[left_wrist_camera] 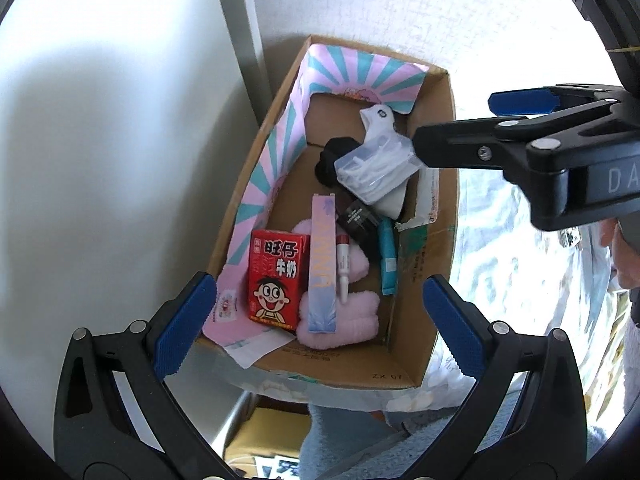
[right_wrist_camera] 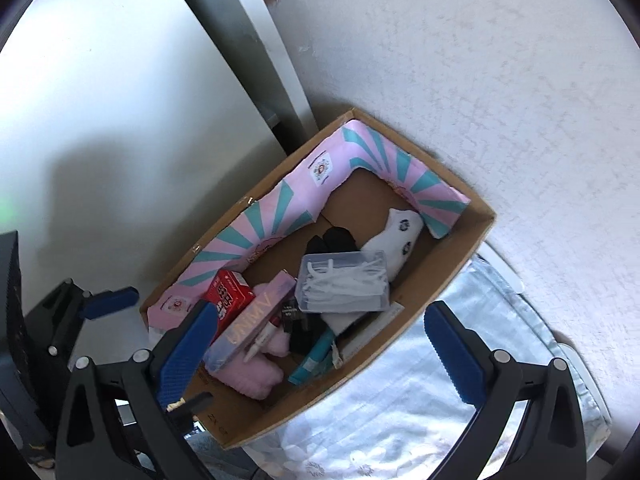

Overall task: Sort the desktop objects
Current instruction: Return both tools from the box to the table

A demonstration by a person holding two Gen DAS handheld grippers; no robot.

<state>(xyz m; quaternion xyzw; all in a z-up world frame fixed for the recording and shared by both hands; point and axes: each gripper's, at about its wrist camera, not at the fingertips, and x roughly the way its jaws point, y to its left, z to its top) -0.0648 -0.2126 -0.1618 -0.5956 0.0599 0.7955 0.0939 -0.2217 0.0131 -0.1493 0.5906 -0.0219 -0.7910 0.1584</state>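
Cardboard box [left_wrist_camera: 434,264]: stands against the wall on a floral-covered surface; holds red milk carton [left_wrist_camera: 276,280], clear floss-pick case [right_wrist_camera: 343,280], pink fluffy item, tubes. Left claw [left_wrist_camera: 320,328] and right claw [right_wrist_camera: 316,352]: both spread wide, empty, poised above the box. Advice: clear the rim before seeking the next object.

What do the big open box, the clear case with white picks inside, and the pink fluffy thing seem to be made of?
Big open box: corrugated cardboard, matte brown, with raw cut edges. Clear case: apparently hard transparent plastic, glossy; the white picks show through it. Pink fluffy thing: soft plush or fleece fabric, with a fuzzy surface; the exact fibre cannot be told.
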